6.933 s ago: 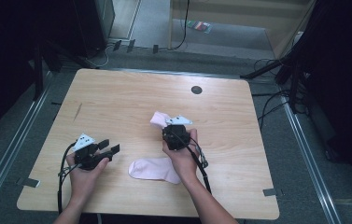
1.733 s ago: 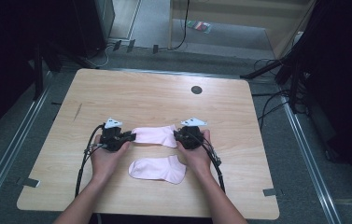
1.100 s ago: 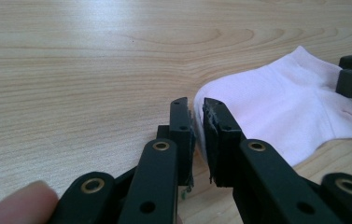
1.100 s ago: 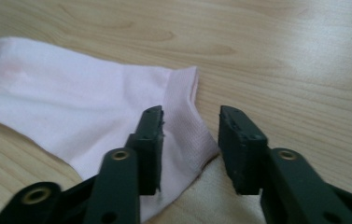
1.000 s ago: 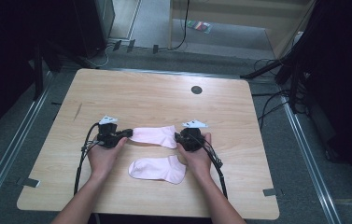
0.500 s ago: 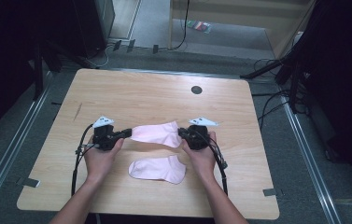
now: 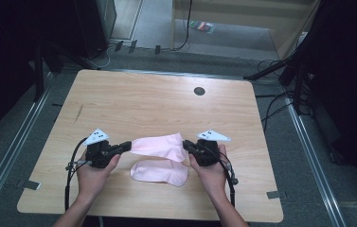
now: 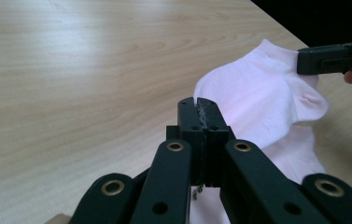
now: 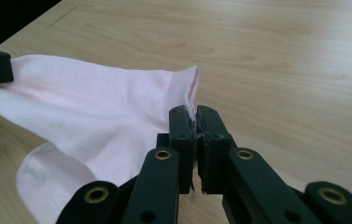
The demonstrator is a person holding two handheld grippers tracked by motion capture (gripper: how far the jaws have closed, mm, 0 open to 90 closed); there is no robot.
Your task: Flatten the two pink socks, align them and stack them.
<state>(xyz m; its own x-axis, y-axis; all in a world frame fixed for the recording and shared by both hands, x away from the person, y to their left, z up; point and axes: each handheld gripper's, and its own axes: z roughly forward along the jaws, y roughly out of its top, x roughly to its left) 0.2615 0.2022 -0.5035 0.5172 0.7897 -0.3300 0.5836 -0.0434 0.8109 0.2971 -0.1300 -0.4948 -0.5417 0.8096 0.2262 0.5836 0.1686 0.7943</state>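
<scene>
Jaws of the left gripper (image 7: pixel 125 146) and right gripper (image 7: pixel 188 147) clamp a pale pink cotton sock (image 7: pixel 159 145) stretched above its flat-lying mate (image 7: pixel 159 173); next, probably lowering it squarely aligned on top.

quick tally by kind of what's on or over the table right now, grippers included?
Pink socks: 2, one held up, one flat on the table
Grippers: 2, left gripper, right gripper
Total: 4
</scene>
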